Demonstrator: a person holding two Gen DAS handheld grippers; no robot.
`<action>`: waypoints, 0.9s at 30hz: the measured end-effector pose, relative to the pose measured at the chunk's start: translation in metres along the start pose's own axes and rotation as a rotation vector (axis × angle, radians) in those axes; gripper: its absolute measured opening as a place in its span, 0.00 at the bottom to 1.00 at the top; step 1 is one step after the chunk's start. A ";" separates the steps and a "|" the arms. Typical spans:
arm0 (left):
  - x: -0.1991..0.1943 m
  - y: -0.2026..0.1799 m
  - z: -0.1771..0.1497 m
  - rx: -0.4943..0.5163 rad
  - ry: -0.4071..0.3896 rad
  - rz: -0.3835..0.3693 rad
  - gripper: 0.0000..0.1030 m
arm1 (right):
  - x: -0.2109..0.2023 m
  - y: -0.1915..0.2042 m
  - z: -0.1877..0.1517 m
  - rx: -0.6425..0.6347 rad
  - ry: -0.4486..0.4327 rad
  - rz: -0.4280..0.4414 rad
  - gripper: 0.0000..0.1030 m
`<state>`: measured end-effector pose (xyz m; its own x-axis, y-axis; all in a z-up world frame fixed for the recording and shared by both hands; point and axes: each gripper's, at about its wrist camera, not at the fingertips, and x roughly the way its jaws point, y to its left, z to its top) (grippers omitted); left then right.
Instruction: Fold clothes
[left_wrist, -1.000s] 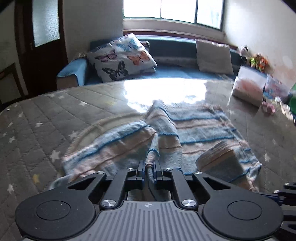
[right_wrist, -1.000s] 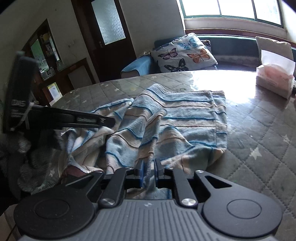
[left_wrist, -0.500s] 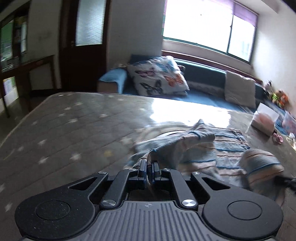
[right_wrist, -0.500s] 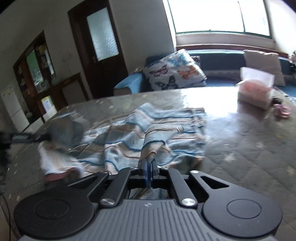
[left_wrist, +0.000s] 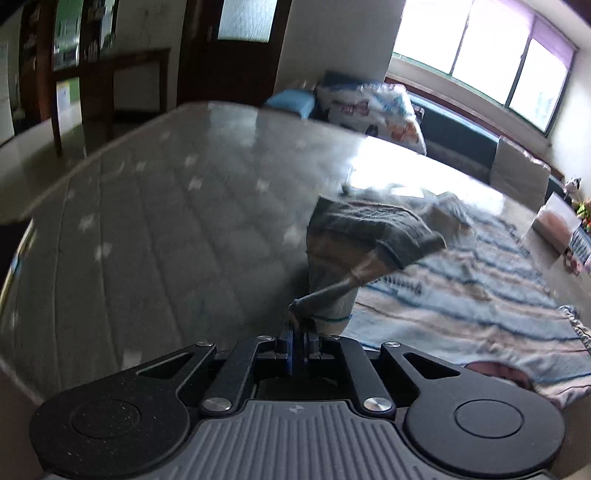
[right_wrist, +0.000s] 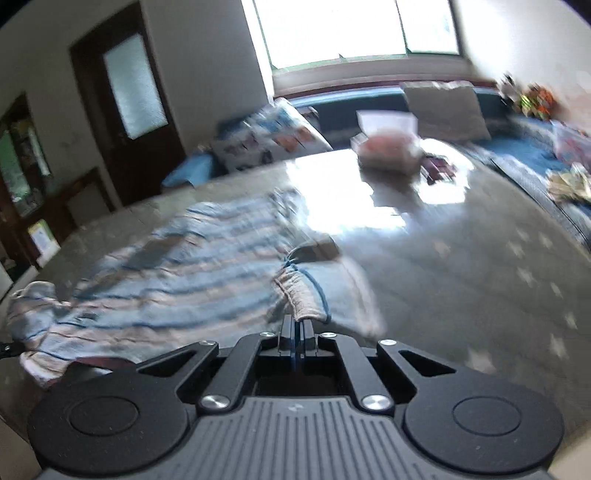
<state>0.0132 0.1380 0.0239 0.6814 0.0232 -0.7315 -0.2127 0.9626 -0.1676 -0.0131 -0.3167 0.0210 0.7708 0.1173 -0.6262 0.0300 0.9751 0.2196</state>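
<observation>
- One striped garment (left_wrist: 461, 295) – pale blue, with thin dark-blue and beige bands – lies spread on the quilted mattress (left_wrist: 166, 229); there is a line of dark lettering on it in the left wrist view, too blurred to read
- Its left end is lifted off the mattress, hanging in a dim bunched fold (left_wrist: 354, 240) that tapers down to a thin twist of cloth at the left gripper (left_wrist: 300, 341)
- The left gripper is clamped on that twist, with the fingers nearly together and cloth pinched between the blue pads; it points downward over the bare part of the mattress, the garment lying to its right in the picture
- The right gripper (right_wrist: 296, 341) is pressed closed on a hem (right_wrist: 303, 295) of the same garment, a beige strip edged with a blue line that rises straight out of its fingertips; it also tilts downward
- In the right wrist view the rest of the garment (right_wrist: 192, 273) stretches away to the left, ending in a rumpled lump near the mattress edge
- The mattress is grey with pale stars, and a bright window glare falls across its far side
- Further out – one tissue box (right_wrist: 388, 144) on the far part of the mattress, a butterfly-print pillow (left_wrist: 373, 107) and a plain beige cushion (left_wrist: 521, 171) on the blue sofa beyond, one dark door (right_wrist: 129, 110) with a frosted pane
- Both views are smeared by motion, so small detail cannot be made out
</observation>
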 end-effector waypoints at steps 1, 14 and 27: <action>0.002 0.000 -0.002 0.007 0.017 0.003 0.06 | 0.001 -0.004 -0.003 0.008 0.018 -0.011 0.02; -0.014 0.025 0.007 0.007 -0.042 0.132 0.49 | -0.002 -0.023 0.006 -0.035 0.023 -0.145 0.23; 0.002 0.017 0.029 0.016 -0.069 0.146 0.57 | 0.084 0.021 0.036 -0.158 0.092 0.020 0.28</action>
<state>0.0314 0.1622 0.0390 0.6909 0.1813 -0.6999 -0.3026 0.9517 -0.0522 0.0752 -0.2931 0.0002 0.7084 0.1467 -0.6904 -0.0909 0.9890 0.1169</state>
